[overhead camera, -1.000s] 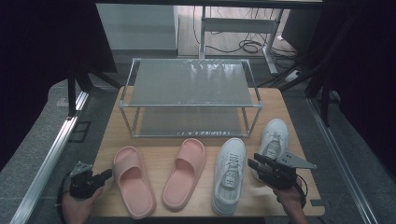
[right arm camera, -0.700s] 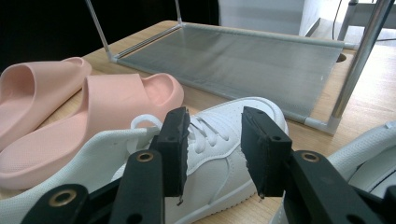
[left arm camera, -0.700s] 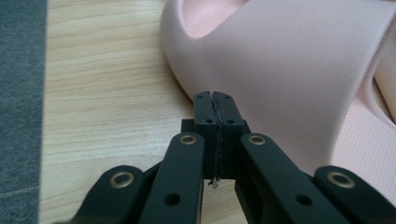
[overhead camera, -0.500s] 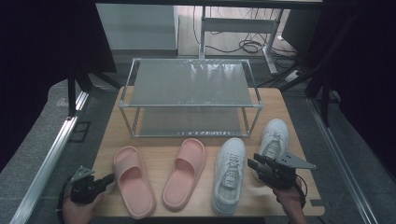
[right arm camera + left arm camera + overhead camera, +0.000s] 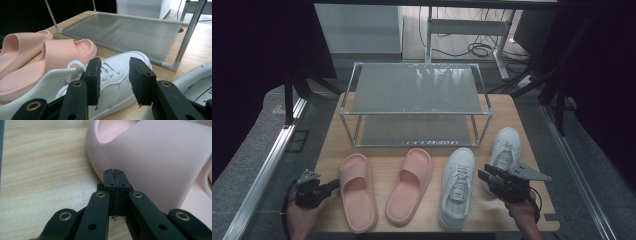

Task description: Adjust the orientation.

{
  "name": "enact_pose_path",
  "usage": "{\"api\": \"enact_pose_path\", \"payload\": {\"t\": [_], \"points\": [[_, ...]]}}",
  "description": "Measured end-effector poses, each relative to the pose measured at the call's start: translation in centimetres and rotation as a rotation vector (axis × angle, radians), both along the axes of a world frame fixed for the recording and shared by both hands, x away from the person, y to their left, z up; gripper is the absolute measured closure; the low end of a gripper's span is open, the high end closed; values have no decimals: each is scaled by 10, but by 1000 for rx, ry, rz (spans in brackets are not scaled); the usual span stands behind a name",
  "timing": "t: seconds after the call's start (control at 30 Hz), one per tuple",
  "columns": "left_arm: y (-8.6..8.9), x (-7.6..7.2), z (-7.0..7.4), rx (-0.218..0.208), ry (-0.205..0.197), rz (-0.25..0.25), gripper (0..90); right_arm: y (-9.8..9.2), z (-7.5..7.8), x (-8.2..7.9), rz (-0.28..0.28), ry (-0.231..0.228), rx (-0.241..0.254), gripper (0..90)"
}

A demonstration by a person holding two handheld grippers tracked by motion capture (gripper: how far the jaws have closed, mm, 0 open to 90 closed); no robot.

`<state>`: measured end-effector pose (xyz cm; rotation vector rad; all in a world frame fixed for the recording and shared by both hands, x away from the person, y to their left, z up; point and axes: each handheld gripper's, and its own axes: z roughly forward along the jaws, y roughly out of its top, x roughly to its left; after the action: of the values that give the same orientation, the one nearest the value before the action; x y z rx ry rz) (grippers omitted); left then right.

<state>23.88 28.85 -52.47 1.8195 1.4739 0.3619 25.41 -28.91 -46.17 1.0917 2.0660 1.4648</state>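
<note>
A light wooden table stands on a grey floor. Behind the table, a desk frame with loose cables. Left of the table, a metal rail. Surroundings beyond are dark.

- My left black two-jaw handheld gripper is a squat dark block with a small grey plate on top and a black cable looping beside it.
- Up close, my left gripper shows matte black link bars, brass-ringed pivot holes and small screw recesses.
- My right black two-jaw handheld gripper carries a grey three-cornered plate.
- Its blocky black pads look rough-edged, on black arms with brass-ringed pivots.
</note>
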Motion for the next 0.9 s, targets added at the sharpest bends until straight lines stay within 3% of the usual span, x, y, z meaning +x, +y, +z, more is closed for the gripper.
{"api": "enact_pose_path", "payload": {"t": [0.33, 0.6, 0.77, 0.9], "points": [[-11, 22, 0, -3, 9, -28, 900, 0, 0, 0, -1, 4, 2, 609], [-18, 37, 3, 18, 14, -52, 900, 0, -2, 1, -1, 7, -2, 609], [-19, 39, 3, 16, 7, -57, 896, 0, -2, 1, -3, 10, -2, 609], [-15, 31, 8, 3, -19, -51, 894, -1, -2, 1, -5, 7, 0, 609]]}}
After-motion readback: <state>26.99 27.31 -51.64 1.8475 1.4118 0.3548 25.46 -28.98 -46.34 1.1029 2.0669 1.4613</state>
